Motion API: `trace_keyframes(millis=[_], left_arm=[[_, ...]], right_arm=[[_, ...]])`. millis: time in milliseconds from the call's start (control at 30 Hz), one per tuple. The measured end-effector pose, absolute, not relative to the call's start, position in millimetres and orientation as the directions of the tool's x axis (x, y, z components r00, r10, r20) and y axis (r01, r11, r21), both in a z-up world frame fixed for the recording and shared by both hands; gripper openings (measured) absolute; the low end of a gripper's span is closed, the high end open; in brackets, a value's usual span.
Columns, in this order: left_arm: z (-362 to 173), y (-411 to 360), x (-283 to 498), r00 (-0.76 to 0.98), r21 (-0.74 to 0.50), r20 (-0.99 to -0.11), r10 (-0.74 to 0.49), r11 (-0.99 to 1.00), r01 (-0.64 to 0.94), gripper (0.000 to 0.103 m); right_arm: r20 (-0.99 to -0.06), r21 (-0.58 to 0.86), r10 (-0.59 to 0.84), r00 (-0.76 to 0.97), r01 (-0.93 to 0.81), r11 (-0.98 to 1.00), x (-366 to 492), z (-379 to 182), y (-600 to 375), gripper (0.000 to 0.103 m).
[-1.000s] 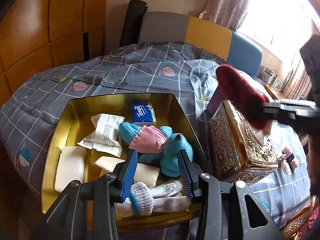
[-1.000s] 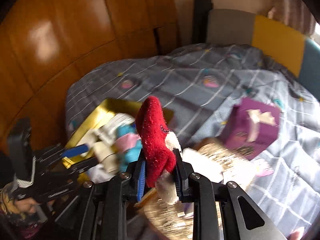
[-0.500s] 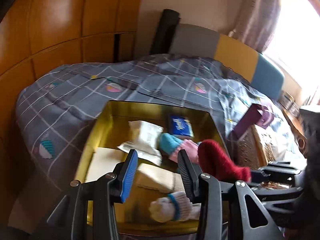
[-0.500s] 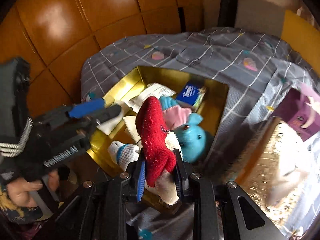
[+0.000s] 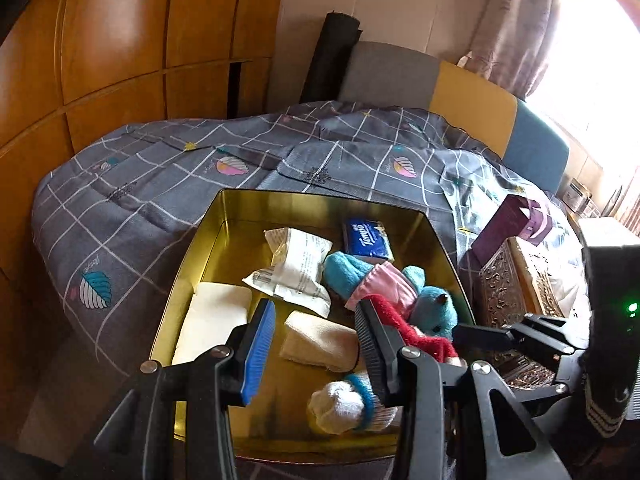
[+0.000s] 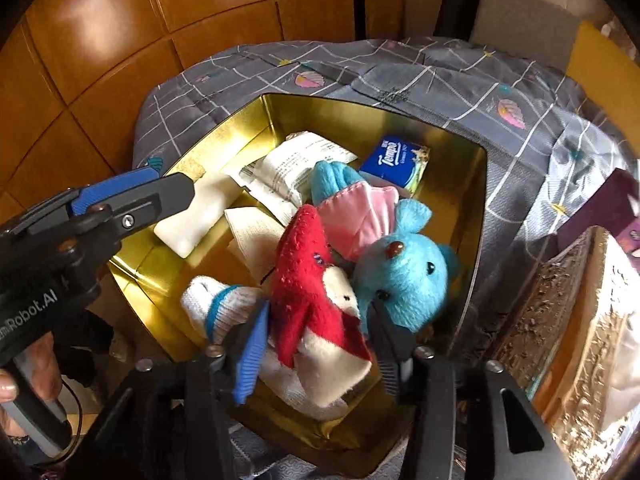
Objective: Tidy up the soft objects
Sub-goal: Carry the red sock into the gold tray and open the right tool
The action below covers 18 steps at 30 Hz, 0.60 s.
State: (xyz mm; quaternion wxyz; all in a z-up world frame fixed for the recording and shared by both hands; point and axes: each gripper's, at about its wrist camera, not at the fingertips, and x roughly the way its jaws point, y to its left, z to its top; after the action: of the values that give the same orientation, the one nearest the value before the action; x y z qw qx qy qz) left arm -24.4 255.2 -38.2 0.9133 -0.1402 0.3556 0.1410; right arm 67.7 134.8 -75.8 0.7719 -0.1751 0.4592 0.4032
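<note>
Release step: your right gripper [image 6: 316,344], jaws spread, leaves the red sock [image 6: 312,292] in the tin [image 6: 476,216]; withdraw toward 6 o'clock. Left gripper [image 5: 316,332] gapes empty.

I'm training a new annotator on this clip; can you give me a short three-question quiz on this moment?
1. True or false: the right claw is open around the red-and-white plush toy.
2. Which item lies at the far end of the gold tin? A) the Tempo tissue pack B) the white-and-blue sock C) the blue plush toy
3. Fill in: the left claw is ____.

Key: 1 true; the jaws stand apart beside it. 2 A. 3 open, holding nothing.
</note>
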Motion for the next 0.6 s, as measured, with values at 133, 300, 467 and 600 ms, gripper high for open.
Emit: trace_keyframes(millis=[133, 300, 467, 600], left_arm=[[-31, 247, -24, 0.72, -0.143, -0.677, 0.153, 0.932, -0.333, 0.042], [-22, 236, -25, 0.738, -0.129, -0.659, 0.144, 0.945, -0.3, 0.042], [-15, 224, -26, 0.752, -0.116, -0.646, 0.132, 0.956, -0.268, 0.042], [-9, 215, -27, 0.763, -0.107, -0.635, 0.118, 0.965, -0.239, 0.042]], right_arm=[[-0.816, 0.069, 0.485, 0.315, -0.779, 0.623, 59, -58, 123, 0.063], [-0.758, 0.022, 0.513, 0.403, -0.77, 0.637, 47, -33, 102, 0.071], [-0.683, -0.005, 0.542, 0.489, -0.745, 0.667, 37, -10, 69, 0.073], [-0.624, -0.008, 0.544, 0.561, -0.701, 0.714, 36, 7, 35, 0.076]])
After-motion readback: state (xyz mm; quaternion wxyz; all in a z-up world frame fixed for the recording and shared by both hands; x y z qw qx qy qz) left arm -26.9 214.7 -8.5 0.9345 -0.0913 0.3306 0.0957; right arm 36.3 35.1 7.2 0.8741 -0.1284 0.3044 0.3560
